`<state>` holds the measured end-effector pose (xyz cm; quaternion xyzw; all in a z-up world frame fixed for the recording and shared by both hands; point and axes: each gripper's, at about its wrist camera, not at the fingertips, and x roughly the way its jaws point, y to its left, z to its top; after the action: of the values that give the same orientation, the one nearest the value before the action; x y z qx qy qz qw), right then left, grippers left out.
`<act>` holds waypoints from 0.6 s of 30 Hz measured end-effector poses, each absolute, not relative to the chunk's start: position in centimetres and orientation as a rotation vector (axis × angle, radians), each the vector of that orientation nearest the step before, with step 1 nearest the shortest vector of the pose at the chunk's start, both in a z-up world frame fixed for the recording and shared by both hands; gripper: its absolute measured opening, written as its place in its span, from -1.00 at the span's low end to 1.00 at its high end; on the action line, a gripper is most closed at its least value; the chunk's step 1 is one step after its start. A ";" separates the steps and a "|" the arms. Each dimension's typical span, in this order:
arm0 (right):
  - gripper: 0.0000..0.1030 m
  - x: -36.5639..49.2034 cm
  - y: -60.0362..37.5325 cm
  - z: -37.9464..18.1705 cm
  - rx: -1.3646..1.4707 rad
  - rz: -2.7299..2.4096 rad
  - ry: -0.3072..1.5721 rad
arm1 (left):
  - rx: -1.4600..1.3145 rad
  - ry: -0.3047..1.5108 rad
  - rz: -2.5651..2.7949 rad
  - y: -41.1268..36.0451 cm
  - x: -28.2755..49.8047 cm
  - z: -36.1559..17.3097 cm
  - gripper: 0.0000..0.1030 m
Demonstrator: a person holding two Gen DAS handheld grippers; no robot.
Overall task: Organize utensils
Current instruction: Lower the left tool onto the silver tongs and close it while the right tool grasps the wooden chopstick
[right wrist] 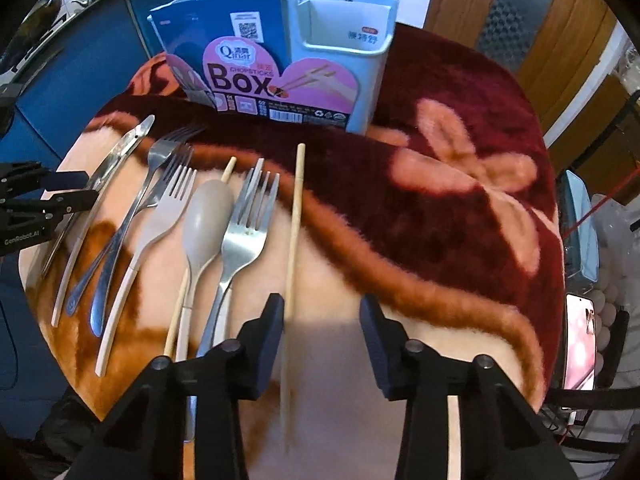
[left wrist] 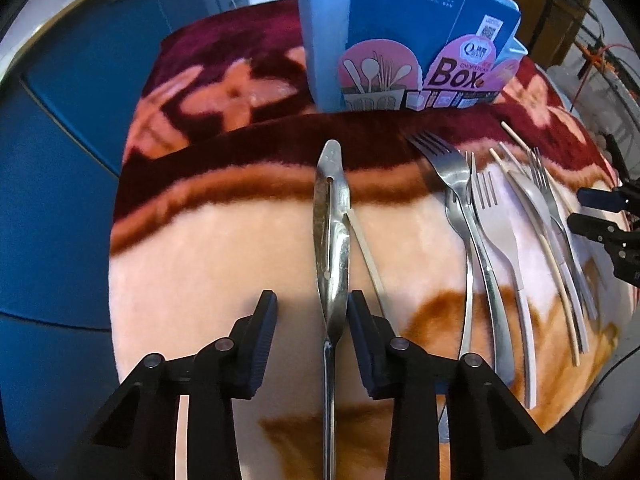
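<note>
The left tool [left wrist: 312, 314] hangs over the blanket [left wrist: 240, 248] on the worktop, jaws partly apart and straddling the tongs [left wrist: 331, 232], the right pad against their edge, the left pad clear; no grip shows; the left view alone shows a chopstick [left wrist: 366, 252] lying just beside the tongs on the box side; the blue box [left wrist: 320, 40] stands at the far edge.
The right tool [right wrist: 322, 318] is likewise partly apart, astride a lone chopstick [right wrist: 295, 216] that lies against its left pad, the other pad well clear; only this view shows the spoon [right wrist: 208, 216] and forks [right wrist: 248, 224] in a row nearer the box [right wrist: 360, 92], plus a phone [right wrist: 580, 340] off the far side of the blanket [right wrist: 440, 208].
</note>
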<state>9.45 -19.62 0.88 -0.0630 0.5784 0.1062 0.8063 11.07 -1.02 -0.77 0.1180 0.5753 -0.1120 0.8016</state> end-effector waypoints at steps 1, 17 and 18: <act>-0.32 9.6 -19.4 1.0 -0.143 0.232 1.249 | 0.255 1.246 -0.248 -1.2 11.3 -0.8 -0.41; -0.88 11.4 -18.9 0.5 -0.099 0.253 1.262 | 0.201 1.217 -0.288 -1.2 11.3 -0.4 -0.75; -0.88 11.2 -19.1 0.7 -0.083 0.253 1.250 | 0.185 1.195 -0.287 -0.9 11.1 -0.2 -0.75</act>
<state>11.21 -19.13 0.66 -0.0388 0.5834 0.1182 0.8026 11.08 -0.92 -0.20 0.0868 0.5599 -0.1346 0.8129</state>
